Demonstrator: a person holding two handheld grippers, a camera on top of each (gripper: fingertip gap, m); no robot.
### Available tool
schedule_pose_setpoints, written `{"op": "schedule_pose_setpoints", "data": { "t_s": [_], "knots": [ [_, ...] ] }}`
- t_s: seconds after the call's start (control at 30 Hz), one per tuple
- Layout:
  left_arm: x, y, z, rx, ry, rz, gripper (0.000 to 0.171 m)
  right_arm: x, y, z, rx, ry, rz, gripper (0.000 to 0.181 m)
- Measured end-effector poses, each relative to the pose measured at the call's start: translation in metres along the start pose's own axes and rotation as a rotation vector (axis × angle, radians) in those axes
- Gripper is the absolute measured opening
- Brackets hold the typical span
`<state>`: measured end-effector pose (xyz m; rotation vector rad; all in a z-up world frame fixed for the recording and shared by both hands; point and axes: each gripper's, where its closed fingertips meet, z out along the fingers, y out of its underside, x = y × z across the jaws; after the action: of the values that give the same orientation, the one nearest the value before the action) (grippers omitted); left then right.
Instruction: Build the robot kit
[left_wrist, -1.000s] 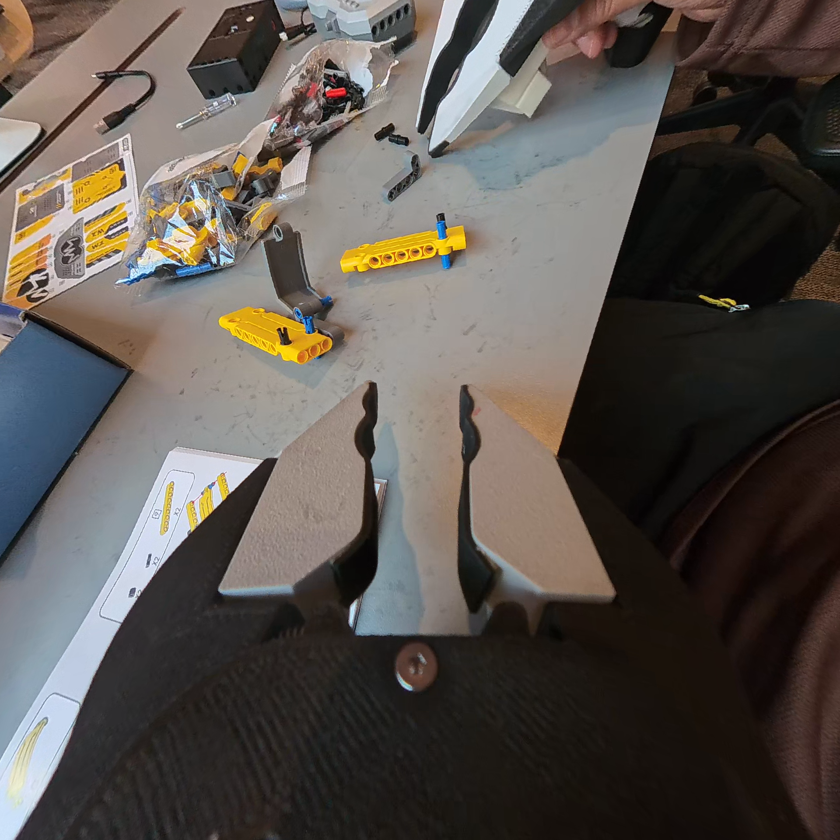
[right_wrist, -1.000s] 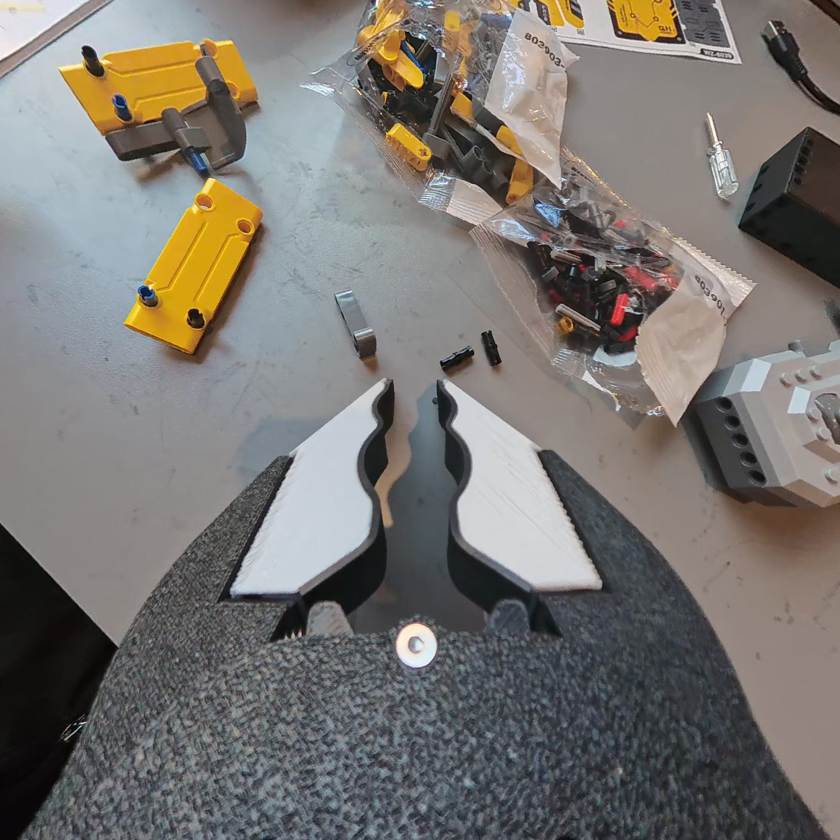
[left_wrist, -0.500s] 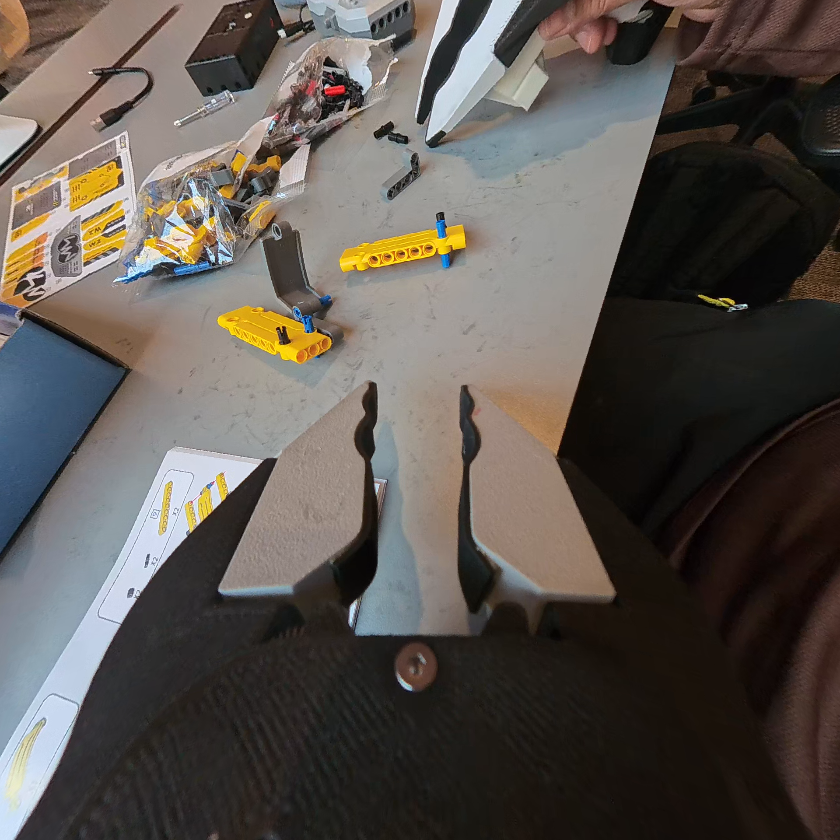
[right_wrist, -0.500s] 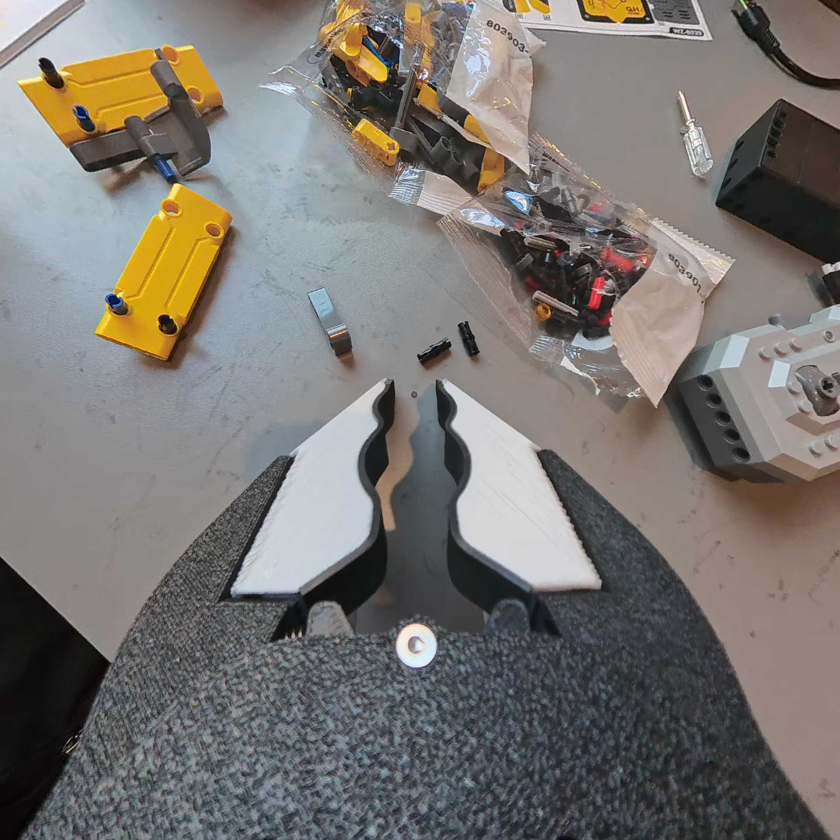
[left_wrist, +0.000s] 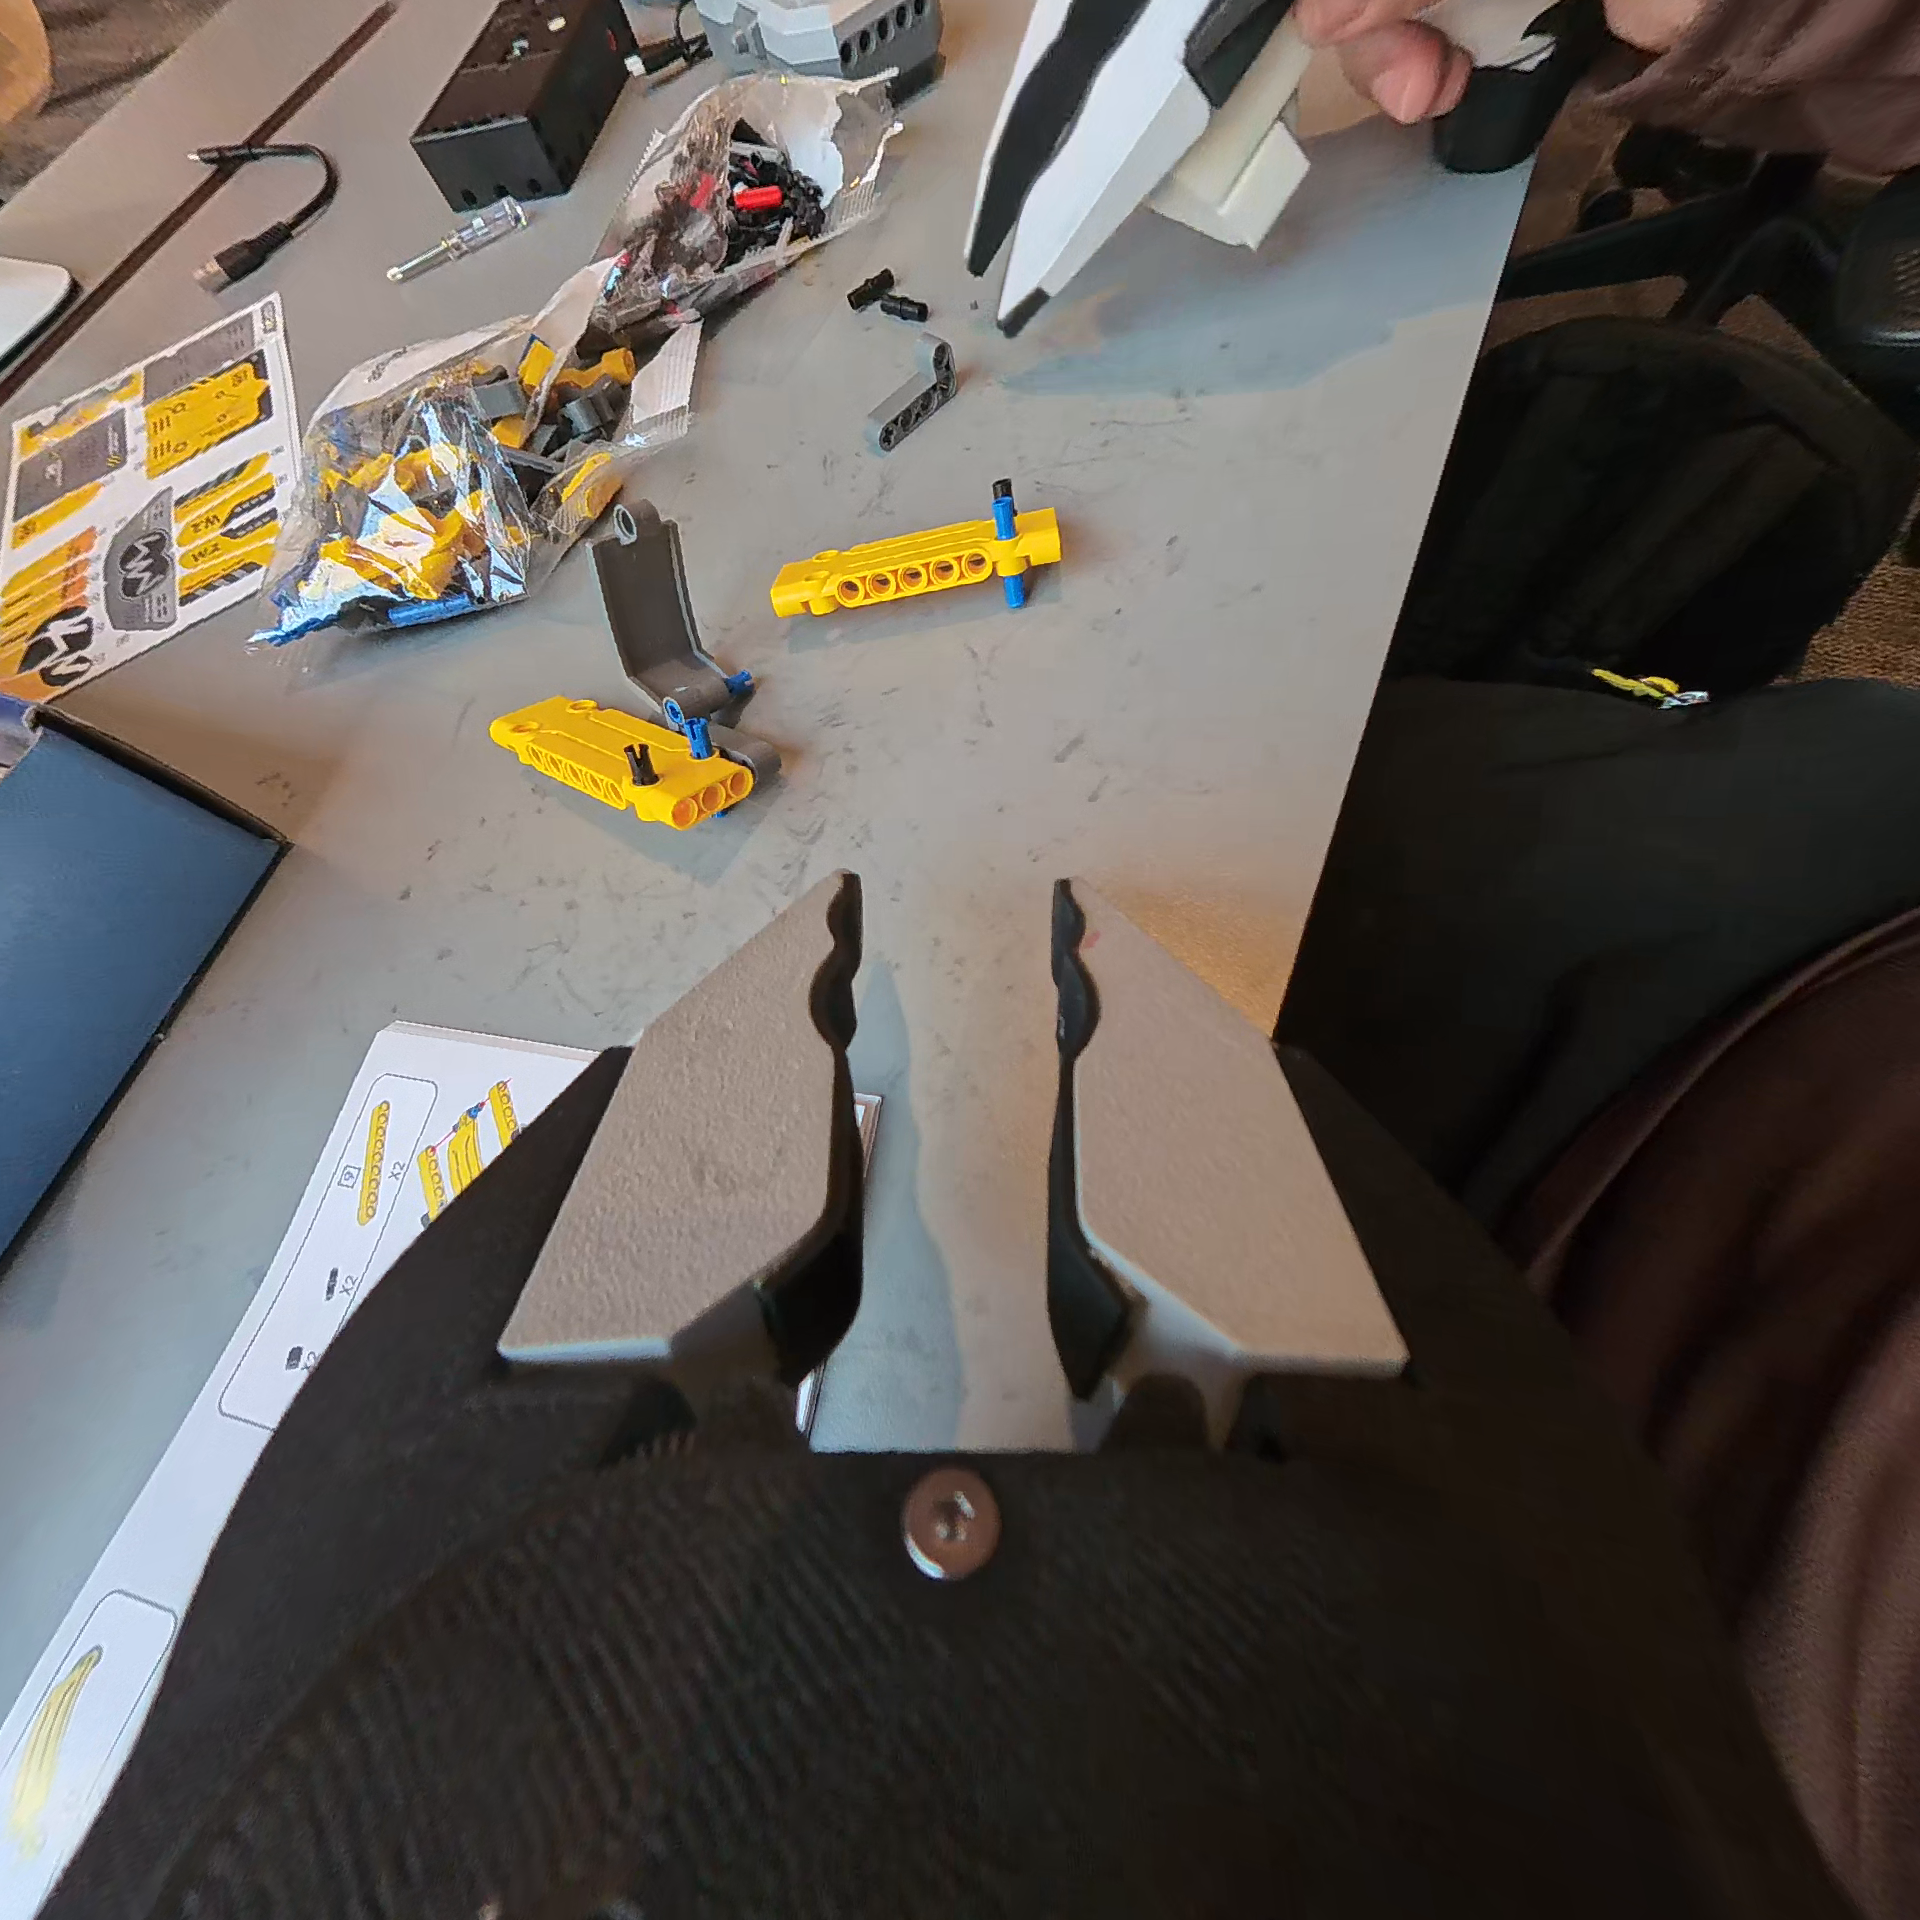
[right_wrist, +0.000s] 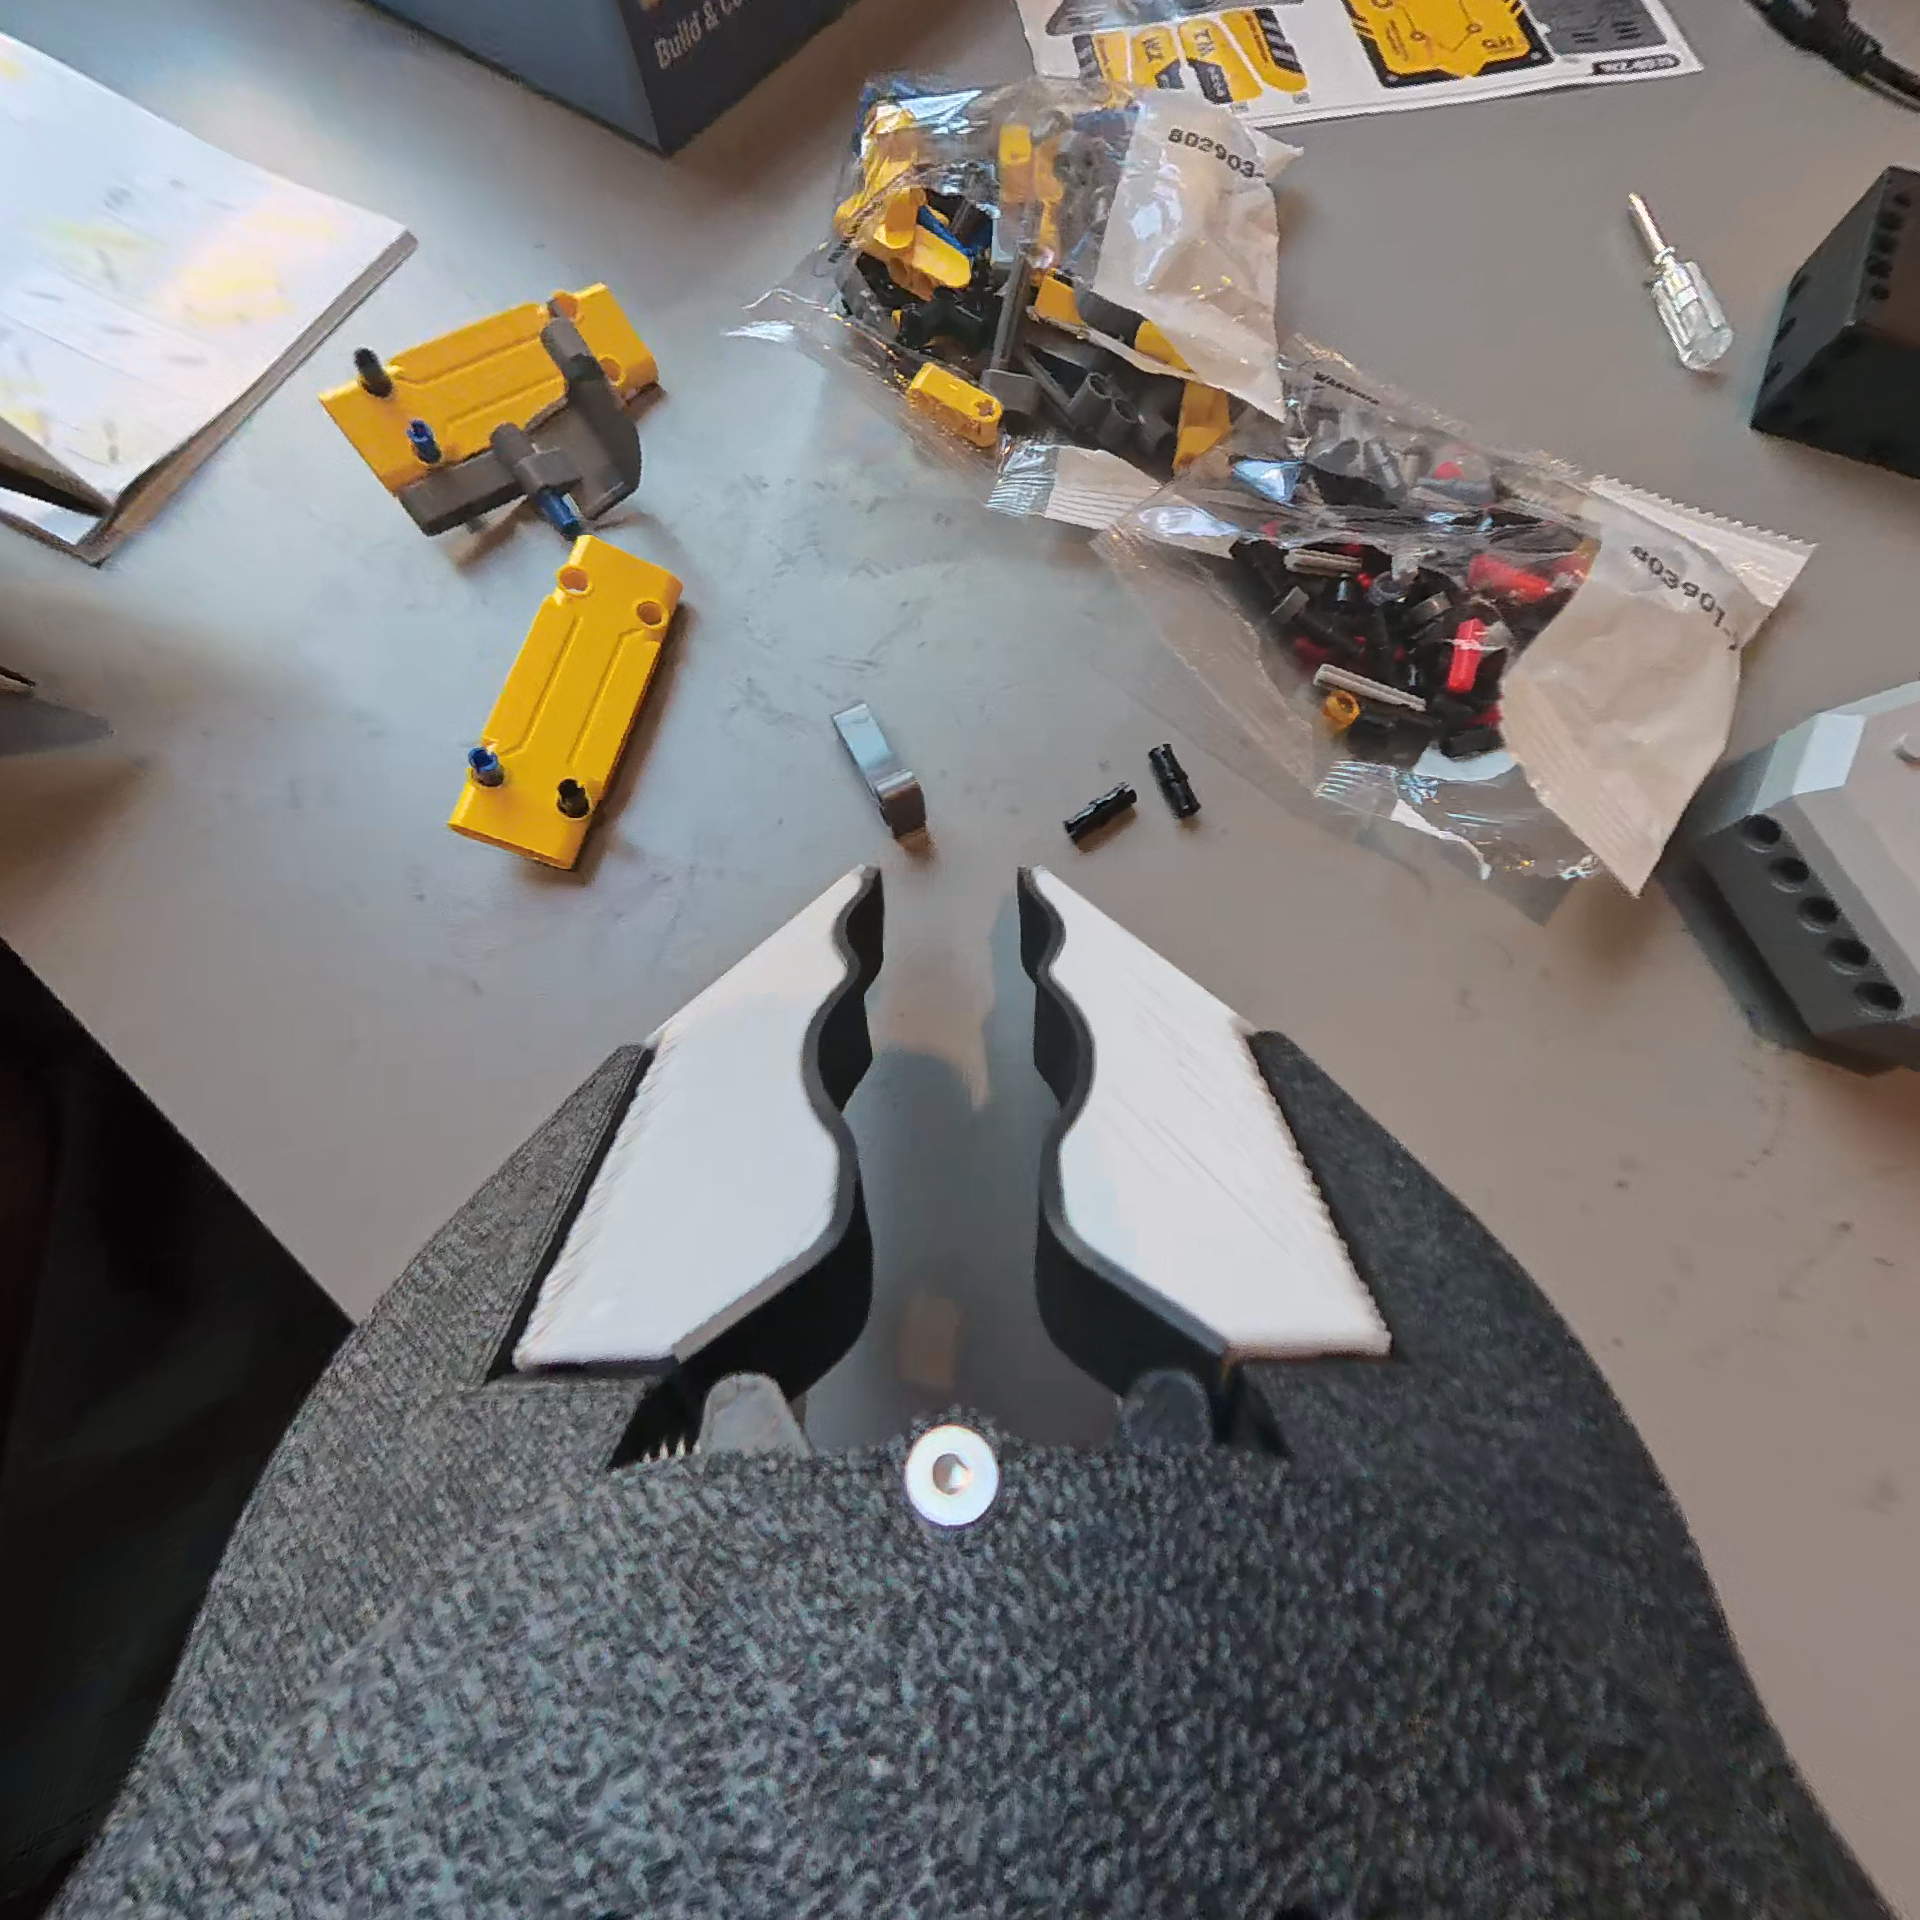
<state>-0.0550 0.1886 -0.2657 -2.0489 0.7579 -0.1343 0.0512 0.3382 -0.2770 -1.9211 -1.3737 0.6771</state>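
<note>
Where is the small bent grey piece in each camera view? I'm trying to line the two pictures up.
Left wrist view: the bent grey piece lies in the upper middle, just below the right gripper.
Right wrist view: the same piece lies at centre, just ahead of the left fingertip of the right gripper.
Shared landmark: the two black pins beside it.
</note>
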Motion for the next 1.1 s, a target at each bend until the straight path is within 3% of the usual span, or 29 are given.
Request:
{"op": "schedule_pose_setpoints", "data": {
  "t_s": [0.17,0.3,0.4,0.47,0.63,0.87,0.97,1.1],
  "knots": [
    [-0.002,0.001,0.002,-0.012,-0.010,-0.002,0.034,-0.007,-0.005,0.011,-0.028,0.042,-0.095,0.034],
    [-0.002,0.002,0.003,-0.024,-0.019,0.005,0.034,-0.009,-0.006,0.022,-0.065,0.028,-0.206,0.023],
    [-0.001,0.003,0.004,-0.028,-0.018,0.012,0.033,-0.012,-0.007,0.024,-0.064,-0.032,-0.180,0.008],
    [-0.001,0.003,0.004,-0.030,-0.016,0.016,0.033,-0.015,-0.006,0.023,-0.069,-0.075,-0.156,0.008],
    [-0.001,0.002,0.004,-0.027,-0.007,0.009,0.033,-0.032,0.000,0.016,-0.170,-0.286,-0.013,0.008],
    [0.000,0.001,0.003,-0.014,-0.001,0.008,0.033,-0.062,0.006,0.003,-0.459,-0.643,0.256,0.008],
    [0.001,0.001,0.002,-0.010,0.003,0.010,0.033,-0.053,0.013,0.005,-0.538,-0.574,0.199,0.009],
    [0.001,0.001,0.003,-0.012,0.012,0.002,0.033,-0.034,0.006,0.010,-0.525,-0.444,0.118,0.013]
  ]
}}
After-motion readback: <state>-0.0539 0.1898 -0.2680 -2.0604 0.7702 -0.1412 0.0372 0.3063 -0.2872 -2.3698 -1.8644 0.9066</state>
